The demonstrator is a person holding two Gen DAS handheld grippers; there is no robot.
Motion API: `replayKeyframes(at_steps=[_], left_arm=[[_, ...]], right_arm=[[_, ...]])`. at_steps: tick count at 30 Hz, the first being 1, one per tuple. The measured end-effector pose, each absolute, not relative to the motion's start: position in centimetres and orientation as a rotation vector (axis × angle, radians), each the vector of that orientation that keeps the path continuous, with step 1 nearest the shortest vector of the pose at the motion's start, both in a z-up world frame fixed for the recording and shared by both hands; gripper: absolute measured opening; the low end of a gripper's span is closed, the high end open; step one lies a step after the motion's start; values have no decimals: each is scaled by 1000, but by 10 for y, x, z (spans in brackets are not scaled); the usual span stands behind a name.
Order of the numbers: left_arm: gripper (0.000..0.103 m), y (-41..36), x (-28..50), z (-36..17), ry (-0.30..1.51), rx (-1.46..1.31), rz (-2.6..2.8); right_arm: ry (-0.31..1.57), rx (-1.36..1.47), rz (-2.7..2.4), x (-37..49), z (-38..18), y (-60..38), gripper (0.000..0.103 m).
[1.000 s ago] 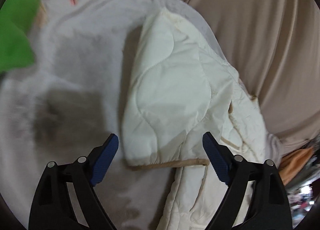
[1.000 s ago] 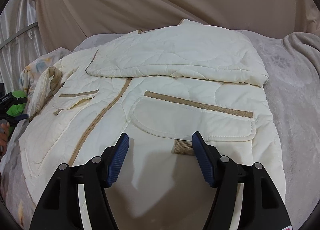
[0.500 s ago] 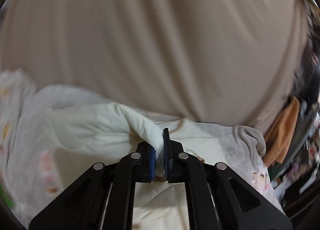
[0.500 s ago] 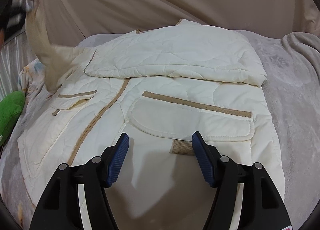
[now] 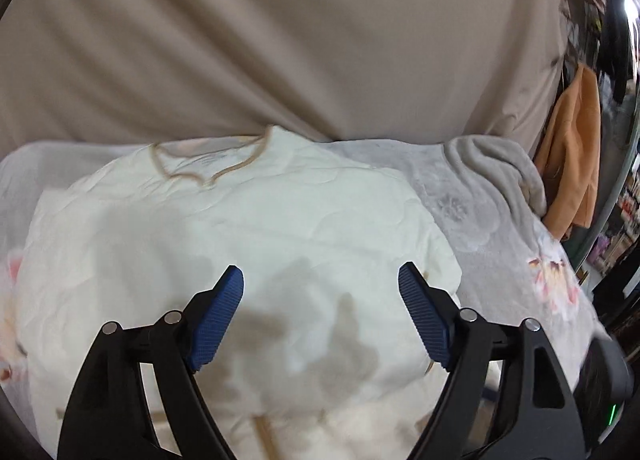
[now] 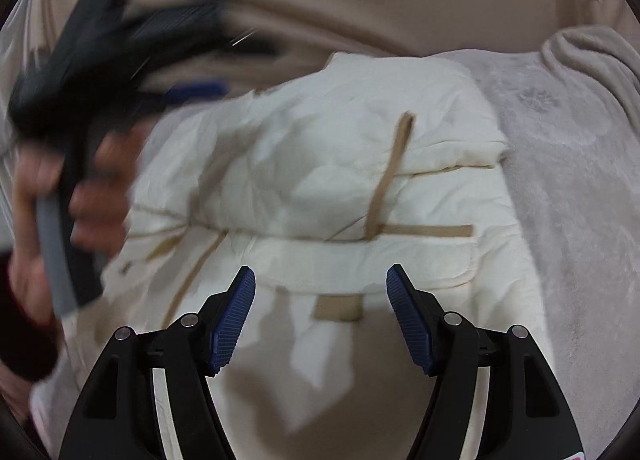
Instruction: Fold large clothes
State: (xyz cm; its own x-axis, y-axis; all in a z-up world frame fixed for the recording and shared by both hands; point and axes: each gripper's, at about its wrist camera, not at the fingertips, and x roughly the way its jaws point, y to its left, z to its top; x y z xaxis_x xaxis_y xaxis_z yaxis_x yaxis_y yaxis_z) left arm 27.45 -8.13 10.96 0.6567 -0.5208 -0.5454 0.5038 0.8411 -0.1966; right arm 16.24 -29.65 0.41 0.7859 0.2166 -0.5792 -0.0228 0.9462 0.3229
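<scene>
A cream quilted jacket with tan trim lies on a grey floral blanket. In the right wrist view the jacket has both sleeves folded across its chest, one tan cuff band pointing up, with a pocket flap below. My left gripper is open and empty, hovering above the jacket. It also shows blurred at the left of the right wrist view, held by a hand. My right gripper is open and empty above the jacket's lower front.
A beige curtain hangs behind the bed. A crumpled grey blanket fold and an orange garment are at the right. Shelves with clutter stand at the far right edge.
My left gripper shut on the left sleeve, carried it across the jacket and let go; it is now open. The second sleeve now lies folded over the chest. My right gripper stayed put.
</scene>
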Motion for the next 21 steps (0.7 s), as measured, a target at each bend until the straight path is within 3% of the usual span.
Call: replayKeyframes(at_steps=[5,12,14,15,16,17,21], left_arm=[[84,30,286,89,744,-227,-458],[83,151,319,25,893,-571,-275],[78,163,328,16,909,-610,-269],[74,167,332,15,906,-619,-256],[68,169,336,15,900,-623,-246],[60,169,340,19,889,-617,-239],[59,156,345,42,812,-591,-263]], right_arm=[[638,345,60,184,26,-332,69],[821,515,140,247,-6,-334,68],[840,511,143,260,-7,-326,48],[852,498,168,267,-3,-320,20],[845,448,164,272,8,-313,6],[806,387,153,271,24,-306,6],[497,245,139,253,114,-296,4]])
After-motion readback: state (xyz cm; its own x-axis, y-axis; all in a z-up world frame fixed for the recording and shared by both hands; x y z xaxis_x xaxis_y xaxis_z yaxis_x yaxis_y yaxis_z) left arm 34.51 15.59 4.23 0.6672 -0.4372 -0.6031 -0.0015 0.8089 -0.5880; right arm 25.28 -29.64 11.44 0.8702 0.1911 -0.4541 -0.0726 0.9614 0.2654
